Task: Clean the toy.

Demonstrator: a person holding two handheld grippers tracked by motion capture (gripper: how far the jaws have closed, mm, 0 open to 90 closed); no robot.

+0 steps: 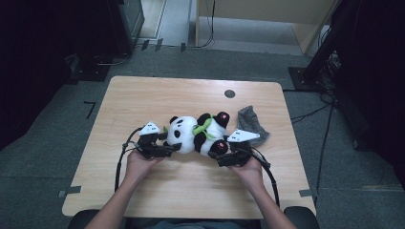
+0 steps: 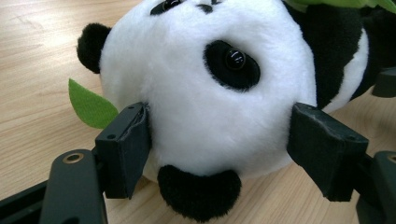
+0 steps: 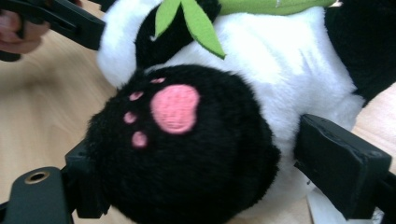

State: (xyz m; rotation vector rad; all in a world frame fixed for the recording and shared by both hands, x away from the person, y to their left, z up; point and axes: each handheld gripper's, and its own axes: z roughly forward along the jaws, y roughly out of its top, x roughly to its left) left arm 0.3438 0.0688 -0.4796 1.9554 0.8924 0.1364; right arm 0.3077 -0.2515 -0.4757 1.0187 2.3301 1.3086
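A black and white plush panda [image 1: 193, 135] with a green leaf scarf lies on its side at the middle of the wooden table [image 1: 143, 95]. My left gripper [image 1: 174, 146] reaches in from the left. In the left gripper view its jaws [image 2: 217, 140] straddle the panda's white head [image 2: 201, 93], and both pads [image 2: 128, 144] touch the fur, the left one denting it. My right gripper [image 1: 218, 156] is at the panda's lower end. In the right gripper view its jaws [image 3: 196, 172] stand around a black foot [image 3: 182, 149] with a pink paw print, and the right pad [image 3: 336, 163] sits a little clear of that foot.
A crumpled grey sock [image 1: 251, 122] lies just right of the panda, behind my right gripper. A small dark round hole [image 1: 229, 93] sits near the table's far edge. Cables trail from both grippers toward the near edge. Dark equipment stands on the floor beyond.
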